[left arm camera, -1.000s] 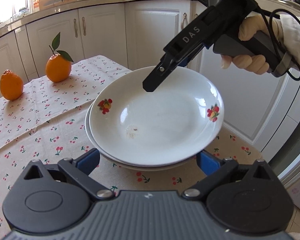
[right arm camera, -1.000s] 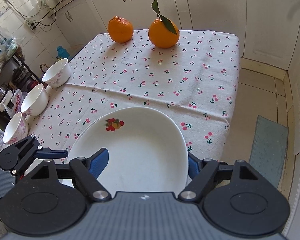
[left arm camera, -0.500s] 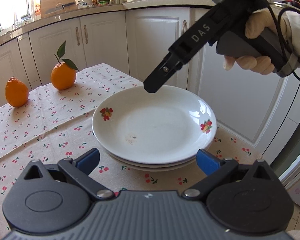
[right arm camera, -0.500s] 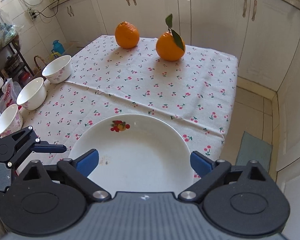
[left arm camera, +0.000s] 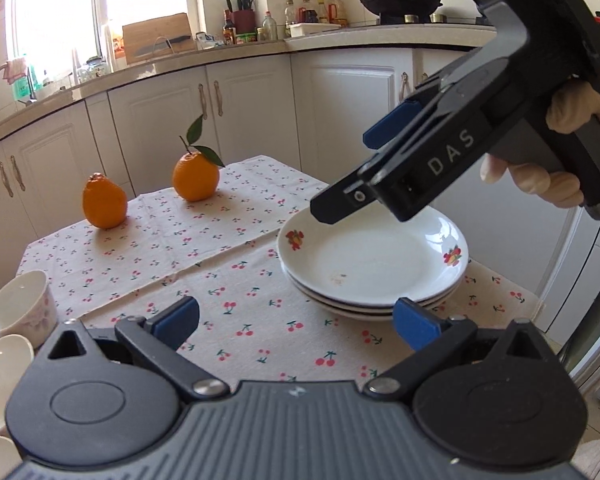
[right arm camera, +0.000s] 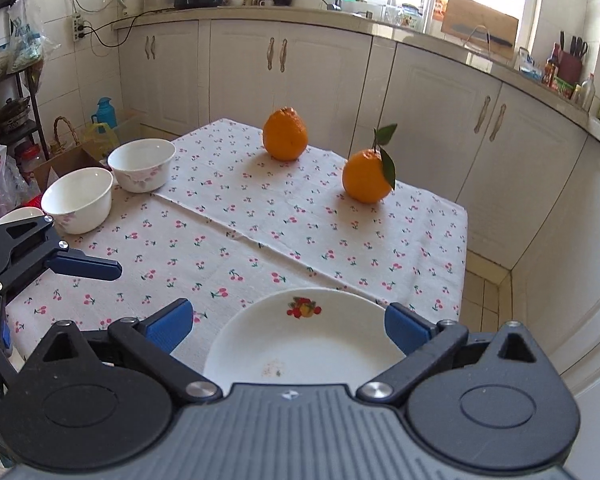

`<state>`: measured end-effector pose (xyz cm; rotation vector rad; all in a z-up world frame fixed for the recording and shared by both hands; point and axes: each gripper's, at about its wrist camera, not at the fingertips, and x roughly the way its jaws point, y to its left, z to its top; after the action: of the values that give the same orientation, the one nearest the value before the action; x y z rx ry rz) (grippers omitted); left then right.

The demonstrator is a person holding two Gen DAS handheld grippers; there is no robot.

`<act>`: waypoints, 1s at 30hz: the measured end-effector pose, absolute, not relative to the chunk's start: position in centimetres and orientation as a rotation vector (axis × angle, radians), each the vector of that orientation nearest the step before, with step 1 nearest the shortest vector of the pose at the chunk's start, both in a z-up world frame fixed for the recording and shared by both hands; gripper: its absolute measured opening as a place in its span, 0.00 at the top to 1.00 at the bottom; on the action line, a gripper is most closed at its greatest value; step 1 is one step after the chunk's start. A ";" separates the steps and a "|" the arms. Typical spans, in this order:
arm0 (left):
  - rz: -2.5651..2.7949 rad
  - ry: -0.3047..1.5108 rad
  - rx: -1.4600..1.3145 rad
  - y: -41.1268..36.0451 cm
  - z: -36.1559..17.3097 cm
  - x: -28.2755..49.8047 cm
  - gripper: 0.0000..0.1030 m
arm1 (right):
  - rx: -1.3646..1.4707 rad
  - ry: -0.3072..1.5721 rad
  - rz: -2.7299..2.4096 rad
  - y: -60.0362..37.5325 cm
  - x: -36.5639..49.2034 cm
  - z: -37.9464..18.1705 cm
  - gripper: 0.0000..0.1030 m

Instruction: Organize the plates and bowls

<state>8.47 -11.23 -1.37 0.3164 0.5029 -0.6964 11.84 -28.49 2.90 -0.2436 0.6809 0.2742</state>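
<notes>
— Three plates [left arm camera: 374, 270] are sitting stacked near the table's corner, the top one showing two fruit prints on its rim. Is anything gripping them?

— No. The right gripper [left arm camera: 342, 184] is hovering above the stack's far rim with its jaws spread wide and nothing between them; a gloved hand [left arm camera: 540, 172] is holding its handle. The left gripper [left arm camera: 296, 320] is also standing released, its blue pads apart, the right one just in front of the stack's near edge.

— How close is the stack lying to the table edge?

— Near it. In the right wrist view the top plate [right arm camera: 300, 336] is sitting just inside the cloth's right edge, with bare floor beyond.

— And the bowls?

— Two bowls [right arm camera: 142, 164] [right arm camera: 78, 200] are standing side by side along the left edge of the tablecloth [right arm camera: 260, 240]; a third is peeking out behind the left gripper [right arm camera: 88, 266].

— Open room?

— A wide stretch of cloth is lying bare between bowls and plates. Two oranges [right arm camera: 285, 139] [right arm camera: 366, 176] are occupying the far end, well apart from both.
</notes>
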 end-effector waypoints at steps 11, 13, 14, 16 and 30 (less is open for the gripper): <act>-0.484 0.482 0.264 0.3 0.1 6.0 0.01 | -0.260 0.559 0.379 -19.2 11.0 2.9 0.00; -0.435 0.487 0.261 2.6 -0.1 5.4 0.01 | -0.257 0.557 0.413 -17.5 11.2 2.5 0.00; -0.408 0.491 0.261 3.7 -0.3 5.2 0.01 | -0.247 0.560 0.432 -16.6 11.3 2.3 0.00; -0.367 0.500 0.257 5.9 -0.7 4.8 0.01 | -0.228 0.576 0.458 -15.0 11.6 1.8 0.00; -0.365 0.590 0.241 11.6 -5.2 5.5 0.01 | -0.170 0.655 0.681 -6.0 13.1 -0.8 0.01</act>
<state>5.51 11.57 -5.19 0.2413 0.5896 -0.3647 13.11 -5.97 -0.79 -0.1699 0.6548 0.6814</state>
